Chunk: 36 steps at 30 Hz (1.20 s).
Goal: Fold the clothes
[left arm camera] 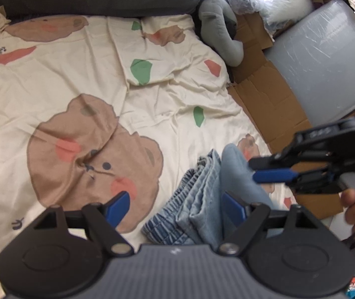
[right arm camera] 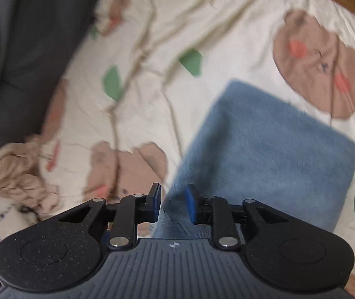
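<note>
Jeans folded on bedsheet; left gripper jaws spread wide above; right gripper jaws released, straddling edge.

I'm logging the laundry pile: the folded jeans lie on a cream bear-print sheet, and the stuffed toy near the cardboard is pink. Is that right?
Not quite. The stuffed toy is grey, not pink; the left wrist view shows it beside the flattened cardboard. The rest holds: the folded jeans lie on the cream bear-print sheet.
</note>
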Each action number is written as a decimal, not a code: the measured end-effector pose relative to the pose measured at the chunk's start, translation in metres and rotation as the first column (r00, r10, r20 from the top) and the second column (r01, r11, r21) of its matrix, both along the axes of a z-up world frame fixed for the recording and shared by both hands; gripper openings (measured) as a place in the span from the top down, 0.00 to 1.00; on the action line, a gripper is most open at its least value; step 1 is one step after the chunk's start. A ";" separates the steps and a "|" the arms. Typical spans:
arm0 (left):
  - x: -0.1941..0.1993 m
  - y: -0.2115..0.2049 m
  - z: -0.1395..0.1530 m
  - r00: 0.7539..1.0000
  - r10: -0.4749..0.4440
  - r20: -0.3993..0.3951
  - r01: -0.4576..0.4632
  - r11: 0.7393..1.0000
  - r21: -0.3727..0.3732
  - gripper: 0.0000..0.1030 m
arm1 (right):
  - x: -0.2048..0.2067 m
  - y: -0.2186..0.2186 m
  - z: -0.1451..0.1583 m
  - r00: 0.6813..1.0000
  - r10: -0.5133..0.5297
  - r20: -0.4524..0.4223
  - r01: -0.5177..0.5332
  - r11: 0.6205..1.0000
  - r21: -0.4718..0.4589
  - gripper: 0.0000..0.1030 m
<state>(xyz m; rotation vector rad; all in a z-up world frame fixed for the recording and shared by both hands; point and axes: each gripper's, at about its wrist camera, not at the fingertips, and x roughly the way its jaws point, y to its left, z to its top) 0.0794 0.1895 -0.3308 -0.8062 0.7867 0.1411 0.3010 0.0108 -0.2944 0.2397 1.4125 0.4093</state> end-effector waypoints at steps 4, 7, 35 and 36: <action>0.002 -0.001 -0.001 1.000 0.000 0.006 0.000 1.000 -0.018 0.19 | 0.007 -0.015 0.015 0.999 -0.014 0.051 0.013 1.000 0.021 0.73; 0.002 -0.003 -0.003 1.000 -0.008 0.015 0.008 0.999 -0.039 0.19 | 0.010 -0.031 0.011 0.998 -0.028 0.056 0.028 1.000 0.006 0.73; -0.023 -0.017 -0.016 0.995 -0.061 -0.081 0.060 0.998 -0.011 0.87 | -0.014 -0.155 -0.033 0.995 -0.077 0.061 0.080 0.995 -0.059 0.73; -0.022 -0.017 -0.019 0.994 -0.061 -0.087 0.061 0.998 -0.006 0.87 | -0.016 -0.162 -0.035 0.995 -0.080 0.065 0.084 0.994 -0.062 0.73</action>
